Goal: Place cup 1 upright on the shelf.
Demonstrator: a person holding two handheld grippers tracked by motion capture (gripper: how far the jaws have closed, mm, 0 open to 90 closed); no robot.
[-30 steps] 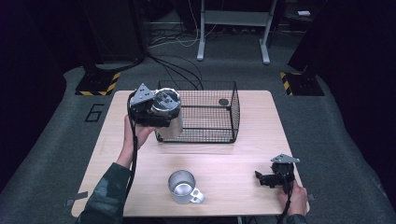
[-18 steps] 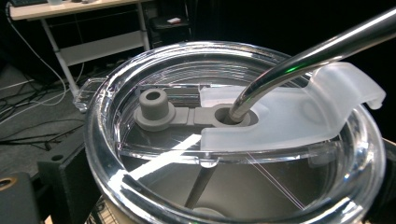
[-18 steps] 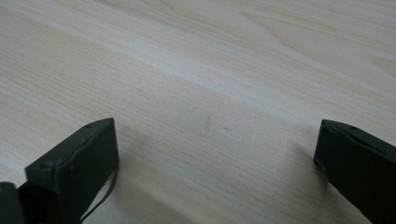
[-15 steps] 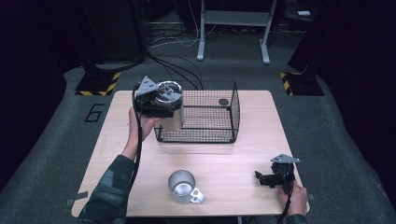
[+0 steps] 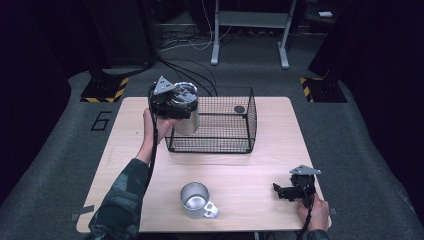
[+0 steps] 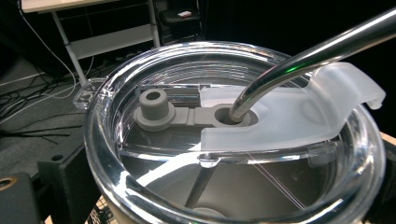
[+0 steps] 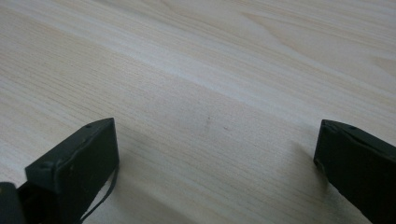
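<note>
A steel tumbler (image 5: 187, 114) with a clear lid (image 6: 233, 135) and a metal straw (image 6: 308, 56) hangs in the air over the left rim of the black wire basket (image 5: 220, 145). My left gripper (image 5: 172, 102) is shut on the tumbler, held up by a hand and camouflage sleeve. In the left gripper view the lid sits right in front, with a grey plug (image 6: 154, 109) and a frosted flap (image 6: 299, 112). My right gripper (image 5: 284, 191) rests on the table near the front right corner, open, with bare wood between its jaws (image 7: 215, 126).
A steel mug (image 5: 196, 200) with a handle stands near the table's front edge, left of the right gripper. A small dark round thing (image 5: 239, 109) lies in the basket's far right corner. Beyond the wooden table (image 5: 270, 165) are cables and a metal stand on the grey floor.
My left gripper has carried the tumbler rightward and slightly up, from beside the basket's left side to over its rim. The right gripper has not moved.
</note>
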